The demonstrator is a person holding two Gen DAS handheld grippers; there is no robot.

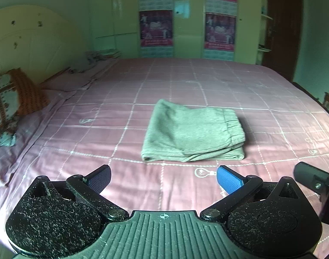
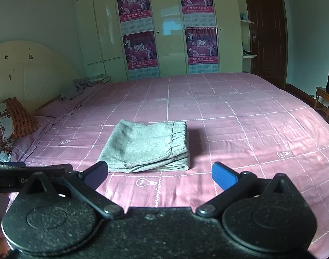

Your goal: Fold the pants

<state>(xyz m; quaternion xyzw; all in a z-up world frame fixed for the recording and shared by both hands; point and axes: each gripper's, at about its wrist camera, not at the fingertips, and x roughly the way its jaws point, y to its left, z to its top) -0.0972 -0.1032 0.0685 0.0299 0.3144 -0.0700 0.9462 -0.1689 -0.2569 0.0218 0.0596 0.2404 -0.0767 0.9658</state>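
Both claws sit closest to you, low in each view: your left gripper (image 1: 163,180) and right gripper (image 2: 160,176) each have jaws spread wide with nothing between the blue ribbed pads (image 1: 229,181). Just beyond them lie the pants (image 1: 192,135), grey, soft and knit-looking, already stacked into a compact, roughly square bundle near the middle of the bed (image 2: 240,129). Its gathered elastic waistband (image 2: 179,138) runs along the right edge, on top, and several layered edges show along the near side. Neither claw touches the bundle, so the folding looks finished or nearly so. Any further nudge is where trouble would come from, I judge: a pad catching the loose near edges could peel a layer back and spoil the stack, and the limp fabric would sag if you lifted it from one side only. Under it the sheet is pink with a white grid and small lightbulb drawings (image 2: 146,182). A patterned pillow (image 1: 4,105) lies far left against a cream rounded headboard (image 2: 24,73). Glossy wardrobe doors with posters (image 2: 138,49) stand behind the bed.
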